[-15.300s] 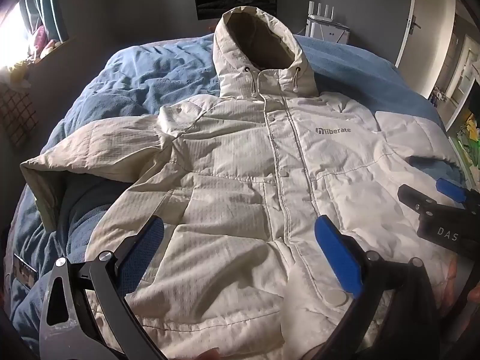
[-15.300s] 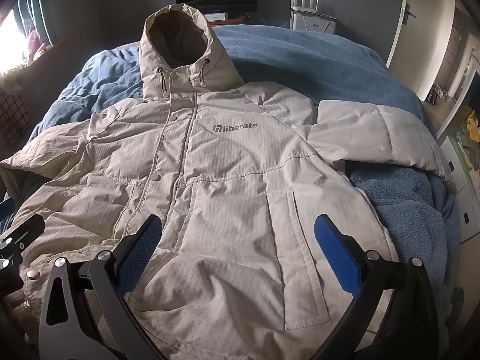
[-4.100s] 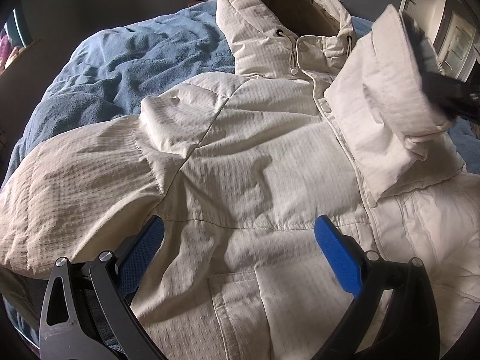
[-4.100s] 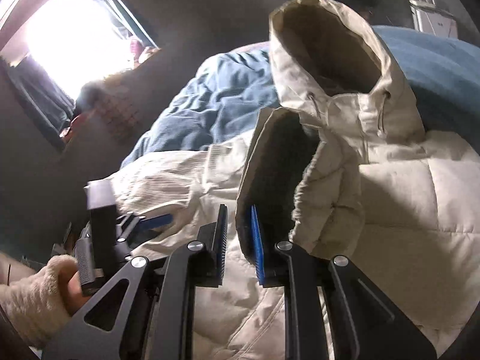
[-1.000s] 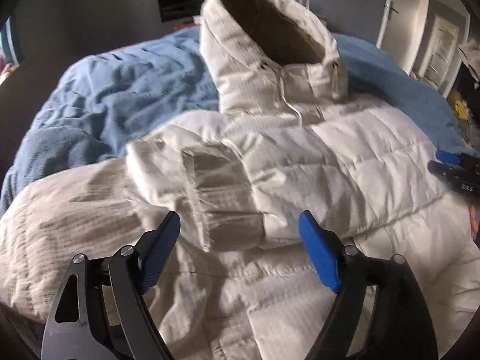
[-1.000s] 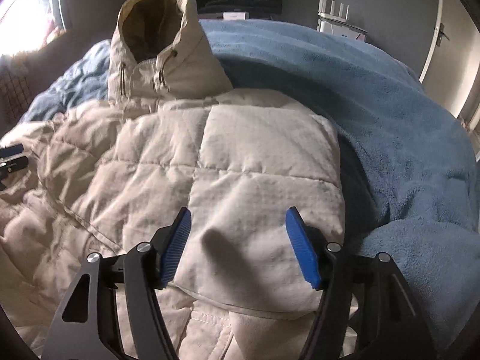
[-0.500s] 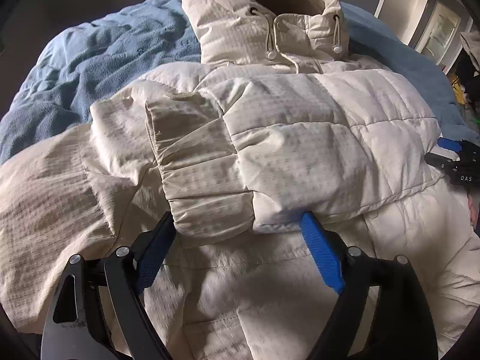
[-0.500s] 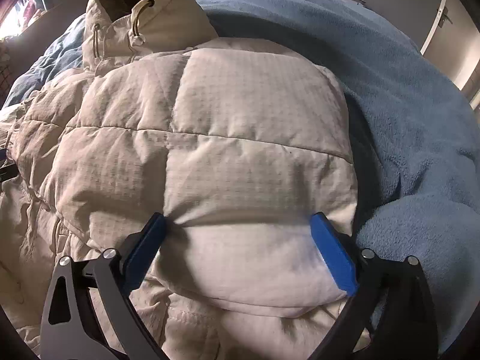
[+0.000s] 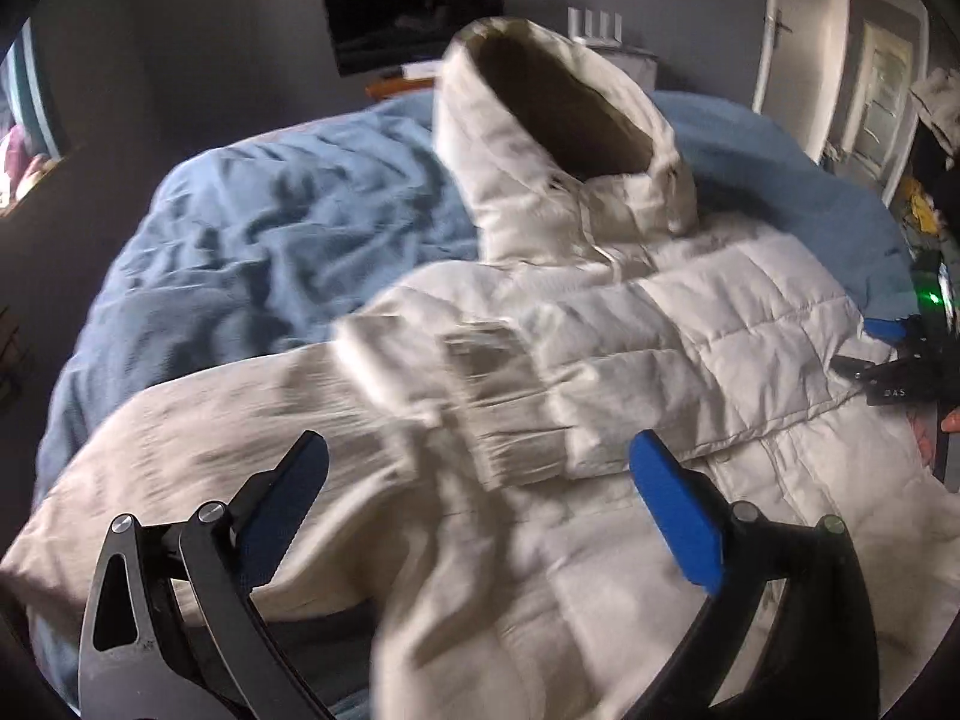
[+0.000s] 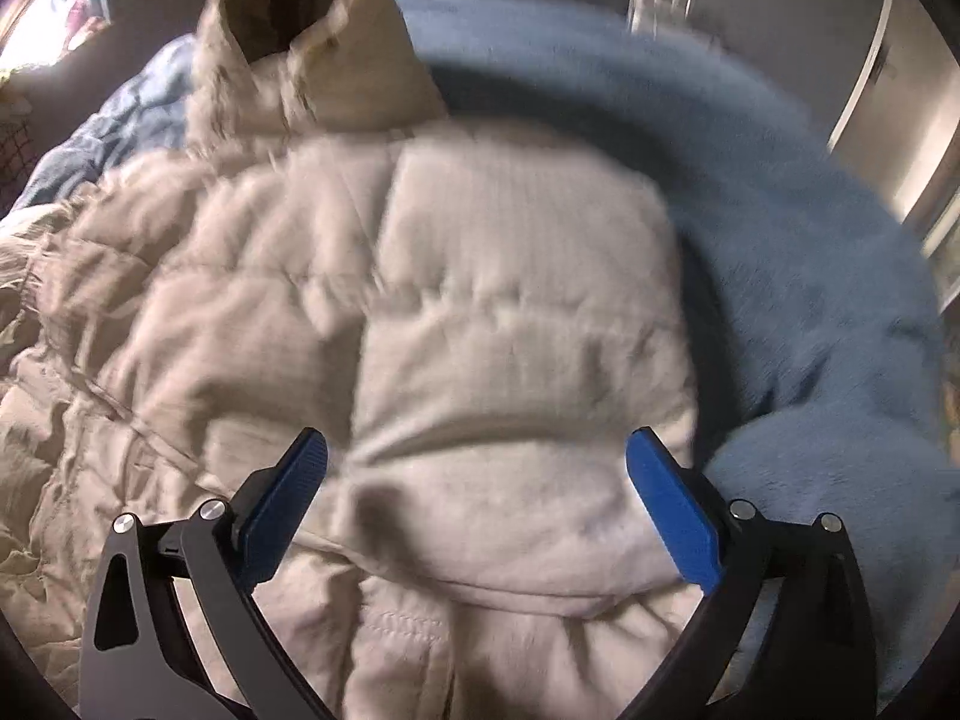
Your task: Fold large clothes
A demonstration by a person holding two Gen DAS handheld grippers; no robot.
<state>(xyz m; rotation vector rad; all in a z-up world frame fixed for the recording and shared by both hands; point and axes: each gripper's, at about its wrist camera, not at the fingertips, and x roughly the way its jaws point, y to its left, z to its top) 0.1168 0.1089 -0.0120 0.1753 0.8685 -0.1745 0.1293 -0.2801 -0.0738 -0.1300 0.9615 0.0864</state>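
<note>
The bed (image 9: 252, 240), covered in a blue blanket, carries the cream padded jacket (image 9: 600, 396), which lies along the middle with its hood (image 9: 540, 138) standing up toward the far edge. Open blanket runs along the bed's left side and far-left corner; in the right wrist view a broad band of blanket (image 10: 810, 276) lies free between the jacket's folded side and the bed's right edge.

The left wrist view shows one sleeve (image 9: 630, 372) laid across the chest, its cuff (image 9: 498, 408) resting near the middle, and the other sleeve still stretched out toward the bed's left edge. It also shows the dark screen (image 9: 414, 18) on the grey wall and the white door (image 9: 804, 36), blurred or cut off in the other view. The right wrist view shows the folded shoulder panel (image 10: 516, 312) close up and the bright window at the left.

The left tool (image 9: 474, 492) is opening, its blue pads wide apart with nothing between them; half a second ago they flanked the cuff, and now they hang above it. The right tool (image 10: 474, 492) stands fully spread over the folded panel, pinching nothing; a second ago it was narrower.
</note>
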